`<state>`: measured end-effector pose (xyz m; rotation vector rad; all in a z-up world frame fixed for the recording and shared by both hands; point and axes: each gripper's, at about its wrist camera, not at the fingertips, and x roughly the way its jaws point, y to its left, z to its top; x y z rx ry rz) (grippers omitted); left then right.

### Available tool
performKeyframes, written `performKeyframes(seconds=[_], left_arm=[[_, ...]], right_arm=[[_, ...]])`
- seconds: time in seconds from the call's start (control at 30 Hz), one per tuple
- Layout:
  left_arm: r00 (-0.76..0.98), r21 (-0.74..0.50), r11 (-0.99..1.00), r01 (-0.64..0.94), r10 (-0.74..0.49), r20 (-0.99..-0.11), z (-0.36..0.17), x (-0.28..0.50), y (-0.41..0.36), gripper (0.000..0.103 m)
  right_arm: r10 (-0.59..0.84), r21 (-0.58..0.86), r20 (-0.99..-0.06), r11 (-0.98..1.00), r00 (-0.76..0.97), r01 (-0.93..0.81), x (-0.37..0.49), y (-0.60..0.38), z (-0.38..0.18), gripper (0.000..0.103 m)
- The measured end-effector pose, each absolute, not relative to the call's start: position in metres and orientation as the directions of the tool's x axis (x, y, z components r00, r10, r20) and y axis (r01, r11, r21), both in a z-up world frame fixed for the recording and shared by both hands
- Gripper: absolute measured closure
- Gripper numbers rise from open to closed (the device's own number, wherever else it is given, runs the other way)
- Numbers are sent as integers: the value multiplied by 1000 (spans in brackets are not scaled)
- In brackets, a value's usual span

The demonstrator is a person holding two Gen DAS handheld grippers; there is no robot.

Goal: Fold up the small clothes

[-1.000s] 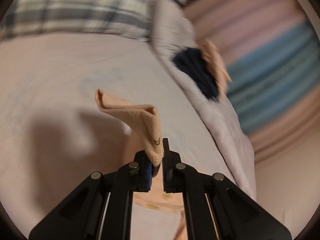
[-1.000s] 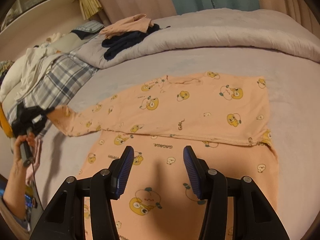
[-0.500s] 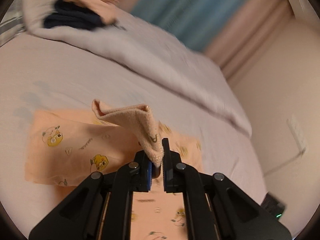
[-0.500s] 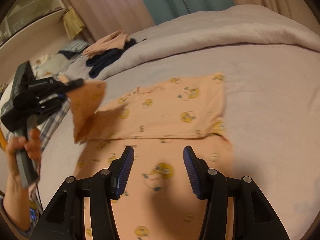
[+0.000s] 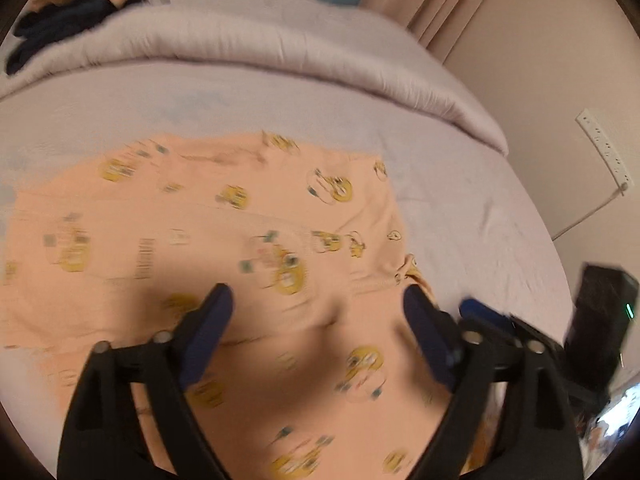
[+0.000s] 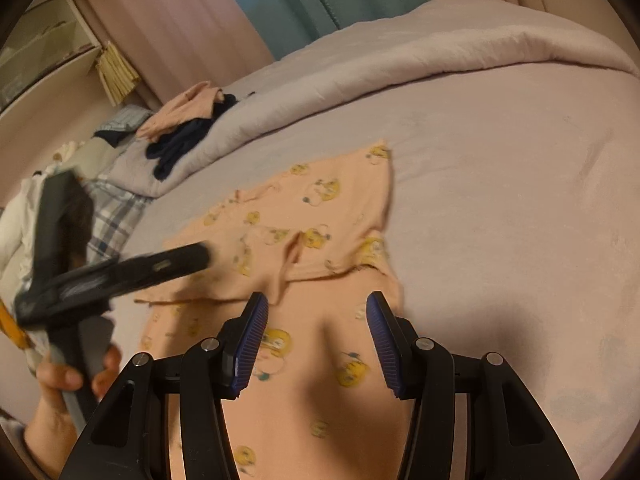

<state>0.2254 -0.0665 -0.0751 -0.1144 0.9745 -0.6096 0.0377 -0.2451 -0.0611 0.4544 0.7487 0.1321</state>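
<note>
So the peach shirt (image 5: pixel 248 240) with the little yellow cartoon prints is lying flat on the lavender bed sheet (image 5: pixel 472 208), right under and ahead of both claws. From the right wrist view its long axis runs away from the claw toward the rolled-up comforter (image 6: pixel 400 68), leaning a bit left as it goes. One sleeve (image 6: pixel 296 256) is folded across the body, lying crosswise to that axis, with its cuff end just ahead of the right claw's left finger and a small ridge standing up in the fabric there. The far edge of the shirt ends short of the comforter, with bare sheet between.

Left gripper (image 5: pixel 316 320) has its jaws spread wide with nothing between them, hovering over the shirt's middle. It's pretty motion-blurred. In the right wrist view the same gripper comes in from the left side over the folded sleeve, with the person's left hand (image 6: pixel 68 384) wrapped on its handle.

Right gripper (image 6: pixel 316 344) is also spread apart and holding nothing, over the lower part of the shirt.

Off to the far left of the right claw there's a pile of dark navy and peach clothes (image 6: pixel 184 132) sitting on the comforter, and a plaid blanket (image 6: pixel 116 216) beyond the left gripper.
</note>
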Motion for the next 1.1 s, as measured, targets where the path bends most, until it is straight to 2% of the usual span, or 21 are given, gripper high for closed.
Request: performKeyframes(seconds=[0.13,0.33,0.53,0.57,0.63,0.7,0.87,1.1], left_arm=[[488,-357,863,357,-498,-717,-71,207,-21,13],[529,-413,897,158,-430,-732,-90,190,62,13],[534,-456,889,39,-404,-743,-109,169,107,13],[534,-462,887,27,-403,-743,-110,166,112,13],[532,-472,882,5,-402,-746,-113,156,132,13],[529,-478,878,-6,-403,-747,-114,156,136,13],[525,-488,873,-6,-413,-744,-112,152,140,13],[520,-488,873,1,-417,-745,-115,153,142,13]], right_arm=[[361,502,-601,865,713,-15,57,-232,-64,51],[417,549,-639,836,646,4,95,-216,-82,51],[366,471,-690,882,625,3,107,-205,-90,52],[359,455,-693,890,625,-6,109,-202,-89,54],[337,414,-709,910,620,-22,112,-196,-88,81],[313,374,-717,927,623,-35,115,-191,-86,95],[271,322,-713,946,647,-41,116,-193,-75,97],[138,226,-691,974,709,30,109,-231,-44,97]])
